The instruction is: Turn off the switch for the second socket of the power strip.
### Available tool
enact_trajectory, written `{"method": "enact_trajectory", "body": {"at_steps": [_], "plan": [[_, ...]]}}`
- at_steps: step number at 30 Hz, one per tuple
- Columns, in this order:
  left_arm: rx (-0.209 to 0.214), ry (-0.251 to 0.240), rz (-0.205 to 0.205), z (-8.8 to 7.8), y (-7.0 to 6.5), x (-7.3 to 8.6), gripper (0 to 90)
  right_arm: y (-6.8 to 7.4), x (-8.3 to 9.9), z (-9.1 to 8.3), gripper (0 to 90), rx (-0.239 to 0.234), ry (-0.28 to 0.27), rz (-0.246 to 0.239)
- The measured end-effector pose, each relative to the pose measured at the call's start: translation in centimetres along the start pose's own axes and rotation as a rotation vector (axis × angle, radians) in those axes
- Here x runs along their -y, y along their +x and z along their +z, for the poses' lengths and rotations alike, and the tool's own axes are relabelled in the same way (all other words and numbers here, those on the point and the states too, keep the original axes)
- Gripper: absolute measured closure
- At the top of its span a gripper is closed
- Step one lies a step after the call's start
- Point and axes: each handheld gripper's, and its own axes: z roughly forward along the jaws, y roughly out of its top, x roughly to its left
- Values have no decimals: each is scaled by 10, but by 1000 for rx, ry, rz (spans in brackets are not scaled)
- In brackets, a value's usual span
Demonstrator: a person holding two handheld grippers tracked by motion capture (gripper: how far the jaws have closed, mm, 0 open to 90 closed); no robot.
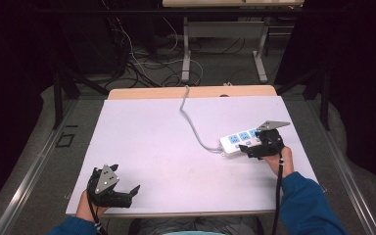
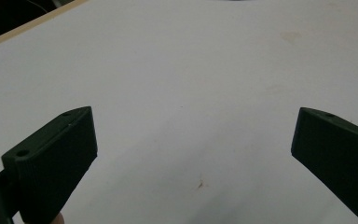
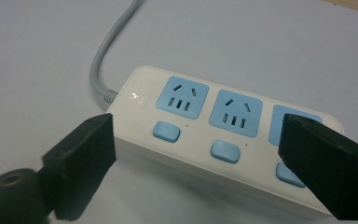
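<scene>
Power strip (image 1: 241,142): white, blue sockets, lying on the table's (image 1: 152,147) right side, grey cord (image 1: 192,122) running to the far edge. Right gripper (image 3: 196,154): jaws apart, just short of the strip, not touching. Left gripper (image 1: 133,193): jaws wide apart, near left corner, holding nothing.

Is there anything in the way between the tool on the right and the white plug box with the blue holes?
Nothing visible. The right tool is open, right in front of the power strip, its jaws apart before the strip's near edge, with bare white table around it.
</scene>
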Motion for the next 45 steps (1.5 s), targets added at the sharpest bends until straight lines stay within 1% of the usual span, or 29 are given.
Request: {"method": "enact_trajectory", "body": {"at_steps": [1, 2, 3, 5, 6, 11, 12, 14, 15, 16, 18, 19, 22, 23, 25, 30, 33, 34, 37, 40, 41, 42, 44, 45], "plan": [[-5, 2, 10, -1, 1, 0, 1, 1, 0, -1, 34, -5, 0, -1], [-6, 1, 10, -1, 1, 0, 2, 2, 1, -1, 8, -11, 2, -1], [1, 2, 0, 0, 0, 0, 1, 2, 1, -2, 1, -16, 6, -5], [1, 0, 0, 0, 0, 0, 2, 3, 1, -4, 0, -21, 4, -2], [1, -1, 0, 0, 0, 0, 2, 2, 2, -4, 0, -25, 1, -9], [0, 2, 4, 0, 0, 0, 2, 4, 3, -7, 0, -34, 6, -8], [-1, 1, 0, 0, 0, 0, 2, 7, 3, -9, 0, -52, 16, -3], [0, 0, -1, 0, 0, 0, 2, 9, 3, -10, 0, -54, 17, -3], [1, 1, 0, 0, 0, 0, 2, 12, 3, -11, 0, -66, 17, -6], [1, 1, 0, 0, 0, 0, 1, 13, 3, -12, 0, -62, 19, -12], [-1, 0, -1, 0, 0, 0, 2, 16, 3, -15, 0, -78, 15, -20], [-2, 0, 0, 0, 0, 0, 2, 18, 3, -16, 0, -77, 16, -15], [-2, 2, 0, 0, 0, 0, 2, 22, 2, -19, 0, -86, 16, -24], [-9, 2, 9, 0, 1, 0, 2, 24, 2, -21, 0, -90, 15, -27], [-11, 0, 10, 0, 1, 0, 1, 27, 2, -24, 0, -91, 17, -34], [-17, 1, 14, 0, 2, 0, 2, 34, 1, -30, 0, -101, 5, -42], [-16, 3, 14, -1, 2, 0, 2, 39, 3, -35, 1, -110, 2, -49], [-13, 4, 11, 0, 1, 0, 2, 41, 4, -37, 1, -113, 0, -59], [-3, 2, 2, 0, 0, 0, 1, 45, 6, -42, 1, -118, -1, -60], [-9, 6, 12, -1, 1, 0, 2, 48, 8, -46, 1, -122, -2, -67], [-9, 6, 12, -1, 1, 0, 1, 50, 9, -48, 0, -124, -4, -64], [-3, 2, 2, 0, 0, 0, 2, 51, 10, -49, 1, -119, -4, -70], [-3, 2, 2, 0, 0, 0, 2, 53, 12, -52, 1, -125, -4, -74], [-5, 6, 8, -1, 1, 0, 1, 54, 13, -54, 1, -127, -1, -71]]}}
